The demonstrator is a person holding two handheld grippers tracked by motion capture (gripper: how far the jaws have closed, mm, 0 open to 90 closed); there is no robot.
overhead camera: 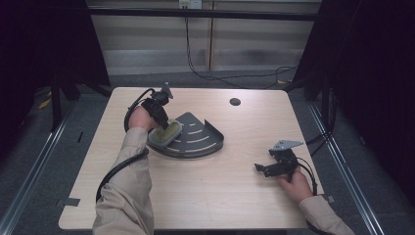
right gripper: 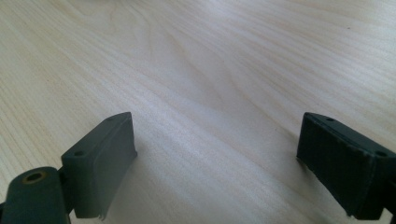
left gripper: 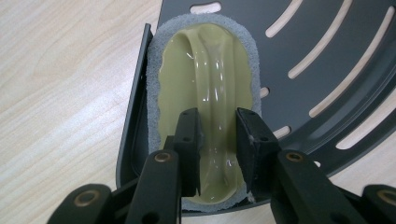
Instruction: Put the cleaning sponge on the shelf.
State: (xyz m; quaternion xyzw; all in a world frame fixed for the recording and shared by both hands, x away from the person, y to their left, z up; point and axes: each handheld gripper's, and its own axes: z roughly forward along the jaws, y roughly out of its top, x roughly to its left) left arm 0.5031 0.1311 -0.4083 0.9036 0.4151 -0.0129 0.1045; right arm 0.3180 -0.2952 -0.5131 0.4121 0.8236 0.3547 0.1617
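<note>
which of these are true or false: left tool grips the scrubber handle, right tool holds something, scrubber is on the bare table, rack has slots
1. The left tool has its jaws around the glossy olive handle of the grey-edged oval scrubber. True.
2. The right tool holds something. False: its jaws stand wide apart over bare wood.
3. The scrubber lies on the bare light wooden table. False: it sits in the dark grey fan-shaped metal rack.
4. The rack has long slots. True.
</note>
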